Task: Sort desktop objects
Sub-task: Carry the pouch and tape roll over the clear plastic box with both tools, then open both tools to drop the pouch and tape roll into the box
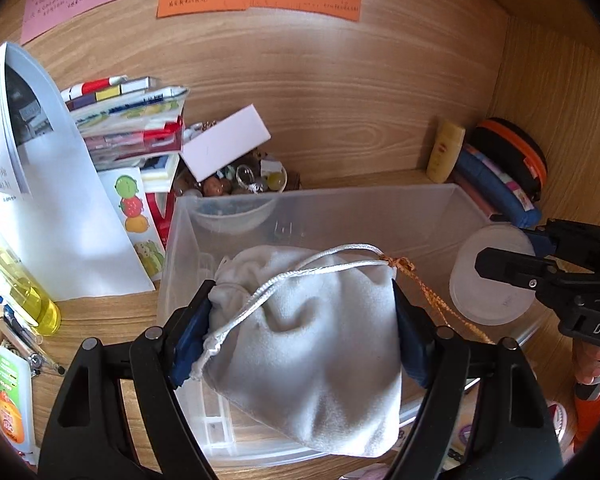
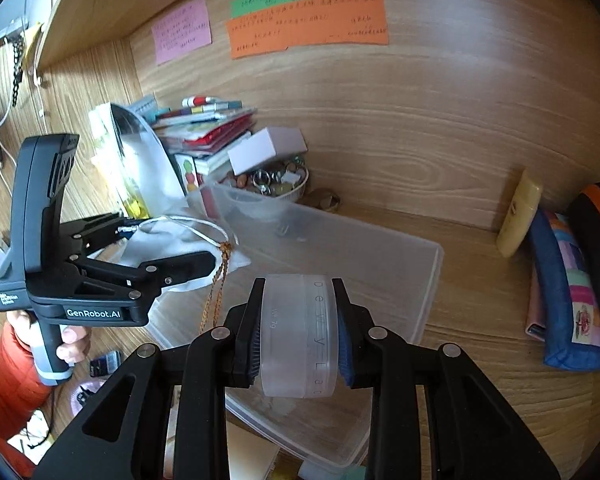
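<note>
A grey drawstring pouch (image 1: 312,344) sits clamped between the left gripper (image 1: 300,336) pads, above the clear plastic storage box (image 1: 380,204). The right gripper (image 2: 298,340) squeezes a frosted round container (image 2: 298,336) over the box's right edge.

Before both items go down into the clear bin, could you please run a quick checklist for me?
1. Left gripper clamps the grey pouch: ok.
2. Right gripper clamps the frosted jar: ok.
3. Pouch over the clear bin: ok.
4. Jar over the bin: ok.
5. Orange cord clear of the bin's rim: not ok, it hangs across.
6. Bin floor free below the pouch: cannot tell.
</note>
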Available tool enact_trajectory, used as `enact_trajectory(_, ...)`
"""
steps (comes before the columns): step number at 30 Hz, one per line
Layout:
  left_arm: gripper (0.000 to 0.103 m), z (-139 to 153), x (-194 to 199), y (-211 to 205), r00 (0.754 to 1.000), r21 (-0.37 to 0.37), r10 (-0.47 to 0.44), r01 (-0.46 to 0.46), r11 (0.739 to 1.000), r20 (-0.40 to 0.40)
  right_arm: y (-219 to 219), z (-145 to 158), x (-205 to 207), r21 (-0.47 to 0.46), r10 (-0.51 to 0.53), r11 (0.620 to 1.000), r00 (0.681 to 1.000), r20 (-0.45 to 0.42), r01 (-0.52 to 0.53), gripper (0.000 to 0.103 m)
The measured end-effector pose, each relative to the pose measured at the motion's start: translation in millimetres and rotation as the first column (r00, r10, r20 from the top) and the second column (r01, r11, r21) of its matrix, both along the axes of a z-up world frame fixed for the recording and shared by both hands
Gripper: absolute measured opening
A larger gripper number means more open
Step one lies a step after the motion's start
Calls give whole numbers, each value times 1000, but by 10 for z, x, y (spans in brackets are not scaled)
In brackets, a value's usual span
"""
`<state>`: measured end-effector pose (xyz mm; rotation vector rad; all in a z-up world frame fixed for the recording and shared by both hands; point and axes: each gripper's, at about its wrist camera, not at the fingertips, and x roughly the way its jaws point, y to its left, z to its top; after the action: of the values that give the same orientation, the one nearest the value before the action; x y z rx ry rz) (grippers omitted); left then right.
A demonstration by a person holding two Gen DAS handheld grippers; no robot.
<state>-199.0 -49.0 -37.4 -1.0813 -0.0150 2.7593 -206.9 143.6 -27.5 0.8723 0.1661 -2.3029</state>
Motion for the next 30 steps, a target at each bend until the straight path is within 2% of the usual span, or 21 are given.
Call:
enact_trajectory(6, 80, -37, 8, 22, 1000, -23, -1, 1, 1000, 4, -50, -101, -14, 44, 5, 999, 1000, 25, -6, 27)
enact_trajectory(19, 82, -107, 48, 175, 999, -88, -44, 47, 995, 28, -134, -201, -7, 92, -15, 996, 1000, 16, 13, 27)
enact_trajectory(24, 82, -94, 50, 148, 998, -68, -50, 52, 996, 36, -176, -254, 12, 111, -9, 994, 1000, 26, 6, 27)
enact_trajectory(30, 85, -89, 57, 144, 998, -56, -56, 58, 997, 41, -198, -195, 125, 118, -3, 993, 999, -47, 9, 28)
